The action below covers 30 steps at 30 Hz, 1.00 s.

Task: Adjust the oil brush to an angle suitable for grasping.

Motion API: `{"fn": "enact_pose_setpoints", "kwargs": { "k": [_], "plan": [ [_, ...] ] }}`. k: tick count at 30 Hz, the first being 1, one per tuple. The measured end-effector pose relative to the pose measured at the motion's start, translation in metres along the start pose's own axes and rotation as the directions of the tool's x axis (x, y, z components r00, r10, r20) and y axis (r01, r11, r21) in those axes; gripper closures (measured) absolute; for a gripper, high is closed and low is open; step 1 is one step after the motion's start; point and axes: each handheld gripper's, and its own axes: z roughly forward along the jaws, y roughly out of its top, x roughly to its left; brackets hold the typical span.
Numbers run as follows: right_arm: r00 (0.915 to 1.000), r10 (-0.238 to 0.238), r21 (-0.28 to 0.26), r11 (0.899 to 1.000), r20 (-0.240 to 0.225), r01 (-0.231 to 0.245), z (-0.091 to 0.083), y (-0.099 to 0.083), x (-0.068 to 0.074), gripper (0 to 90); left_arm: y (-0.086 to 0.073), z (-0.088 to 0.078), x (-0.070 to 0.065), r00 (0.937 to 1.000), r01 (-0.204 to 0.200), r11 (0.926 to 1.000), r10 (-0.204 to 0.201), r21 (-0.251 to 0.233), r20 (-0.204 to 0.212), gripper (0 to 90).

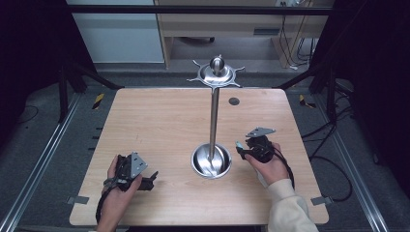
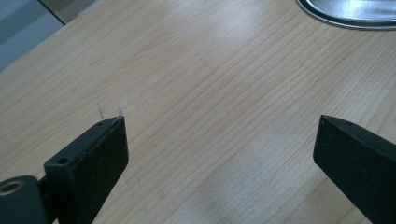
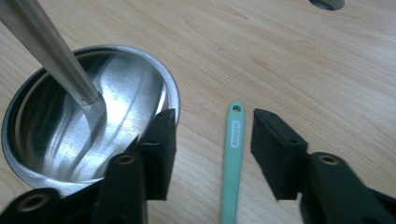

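right gripper (image 3: 212, 135) spread, green handle (image 3: 232, 158) between jaws untouched | left gripper (image 2: 219, 140) spread over bare table (image 2: 196, 93) | stand (image 1: 213, 121) left of right gripper

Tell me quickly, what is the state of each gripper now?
Left gripper: open, empty, over bare table.
Right gripper: open, green handle between jaws, not pressed.

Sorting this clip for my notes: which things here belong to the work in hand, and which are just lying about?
In the work:
- green handle, lying on the table between the right gripper's open fingers
- steel stand beside it, with its dish base

Lying about:
- left gripper, open over bare table
- round hole in the tabletop
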Motion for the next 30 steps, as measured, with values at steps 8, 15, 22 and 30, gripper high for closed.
{"fn": "enact_pose_setpoints", "kwargs": {
  "k": [8, 15, 22, 30],
  "plan": [
    [0.9981, -0.060, 0.052, 0.997, 0.016, 0.059, 0.013, 0.000, 0.005, 82.0, 0.000, 0.001, 0.000, 1.0000, 0.000, 1.0000, 0.000, 0.001, -0.001, 2.9],
    [0.9949, -0.100, 0.102, 0.990, 0.014, 0.098, 0.022, -0.002, 0.005, 90.0, 0.000, 0.000, 0.000, 1.0000, -0.002, 1.0000, 0.002, 0.001, -0.002, 2.9],
    [0.9926, -0.120, 0.148, 0.982, 0.018, 0.116, 0.033, -0.005, 0.004, 90.0, 0.000, 0.001, 0.000, 1.0000, -0.003, 1.0000, 0.003, 0.001, -0.001, 2.9],
    [0.9933, -0.114, 0.189, 0.976, 0.016, 0.109, 0.037, -0.008, 0.002, 90.0, 0.000, 0.000, 0.000, 1.0000, -0.001, 1.0000, 0.001, 0.000, 0.000, 2.9]
  ]
}}
